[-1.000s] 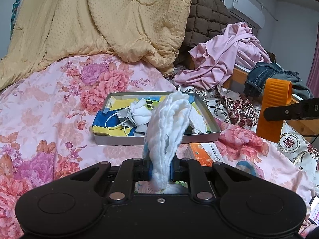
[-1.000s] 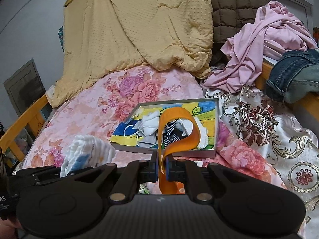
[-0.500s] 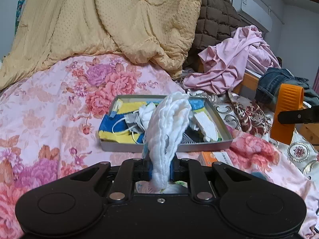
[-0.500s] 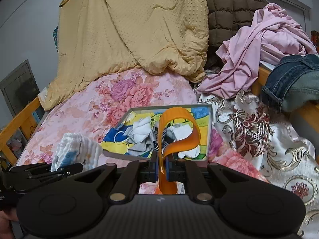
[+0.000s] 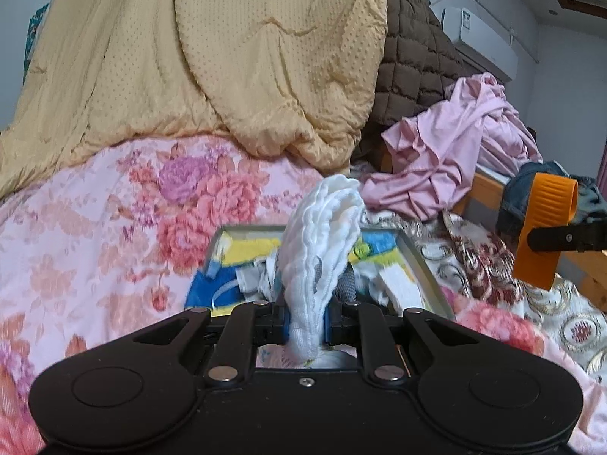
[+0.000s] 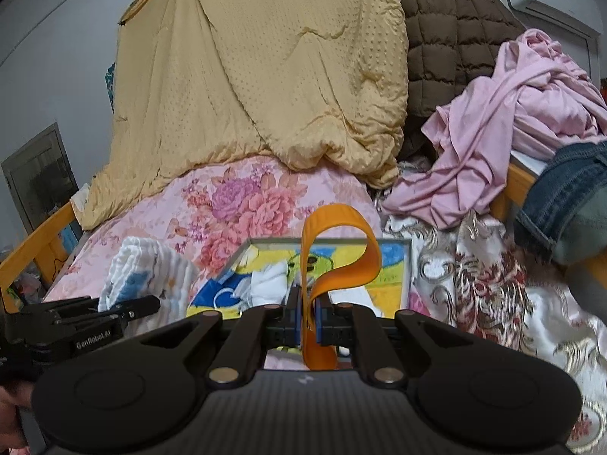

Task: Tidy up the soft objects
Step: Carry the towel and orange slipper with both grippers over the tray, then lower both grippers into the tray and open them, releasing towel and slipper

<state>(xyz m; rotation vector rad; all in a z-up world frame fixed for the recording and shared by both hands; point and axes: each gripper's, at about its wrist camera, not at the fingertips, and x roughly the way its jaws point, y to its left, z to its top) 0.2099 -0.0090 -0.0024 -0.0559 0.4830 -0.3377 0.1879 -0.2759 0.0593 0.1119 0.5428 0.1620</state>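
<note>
My left gripper [image 5: 306, 322] is shut on a folded white quilted cloth [image 5: 322, 250] that stands up between its fingers. My right gripper [image 6: 308, 322] is shut on a curled orange rubber strap [image 6: 337, 258]. Both hang just in front of a shallow grey tray [image 5: 426, 269] on the floral bedspread; the tray [image 6: 409, 265] holds a yellow-and-blue cloth, white pieces and a striped item. In the right wrist view the left gripper [image 6: 125, 313] with its white cloth [image 6: 148, 269] shows at the left. The orange strap [image 5: 546, 227] shows at the right of the left wrist view.
A yellow quilt [image 5: 212, 64] and a brown padded jacket [image 5: 413, 72] pile up behind the tray. Pink clothes [image 6: 504, 113] and jeans [image 6: 565, 193] lie at the right on a wooden bed rail. A patterned satin cover [image 6: 489, 288] spreads right of the tray.
Both grippers have moved forward toward the tray with their loads still held; the tray now sits closer and partly behind the fingers in both views.
</note>
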